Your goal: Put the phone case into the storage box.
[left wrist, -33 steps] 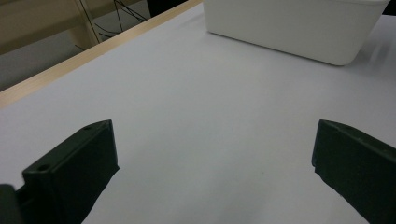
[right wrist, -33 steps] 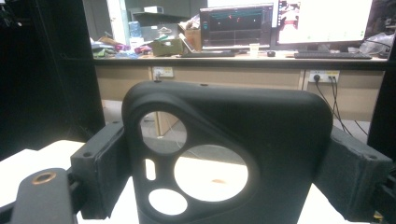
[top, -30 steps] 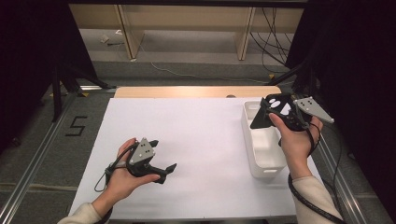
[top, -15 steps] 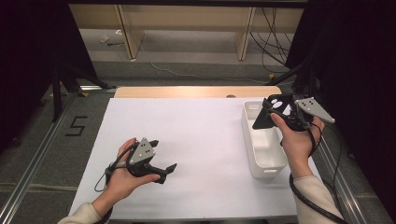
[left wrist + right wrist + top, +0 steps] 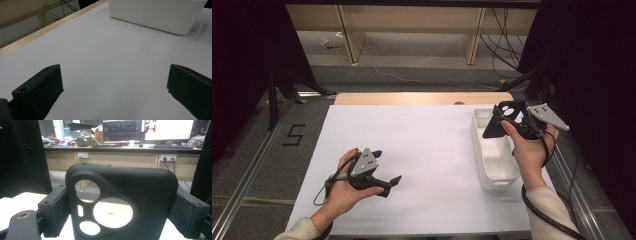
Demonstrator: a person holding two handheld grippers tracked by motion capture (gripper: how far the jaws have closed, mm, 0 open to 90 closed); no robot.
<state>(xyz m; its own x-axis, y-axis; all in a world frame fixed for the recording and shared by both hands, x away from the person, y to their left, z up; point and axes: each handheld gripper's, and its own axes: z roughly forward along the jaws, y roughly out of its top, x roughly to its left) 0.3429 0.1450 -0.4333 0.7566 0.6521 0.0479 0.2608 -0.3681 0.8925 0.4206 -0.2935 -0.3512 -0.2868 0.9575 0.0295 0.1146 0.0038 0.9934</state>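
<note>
A black phone case point(image 5: 501, 120) with round camera cut-outs is held upright over the far end of a white bin point(image 5: 495, 169). My right gripper point(image 5: 512, 119) is shut on the black phone case, one pad on each side edge. In the right gripper view the case point(image 5: 150, 192) stands between both jaws of the right gripper point(image 5: 122, 208). My left gripper point(image 5: 387, 167) rests low on the white table sheet point(image 5: 427, 145) at the front left, held in a hand. Its jaws stand wide apart in the left gripper view, and the left gripper point(image 5: 115, 85) has nothing between them.
The bin point(image 5: 155, 15) sits at the table's right side, and what shows of its inside is bare. A wooden strip point(image 5: 422, 98) runs along the far edge. Metal rails flank the table, and cables lie on the floor beyond. Desks with monitors point(image 5: 147, 130) stand farther off.
</note>
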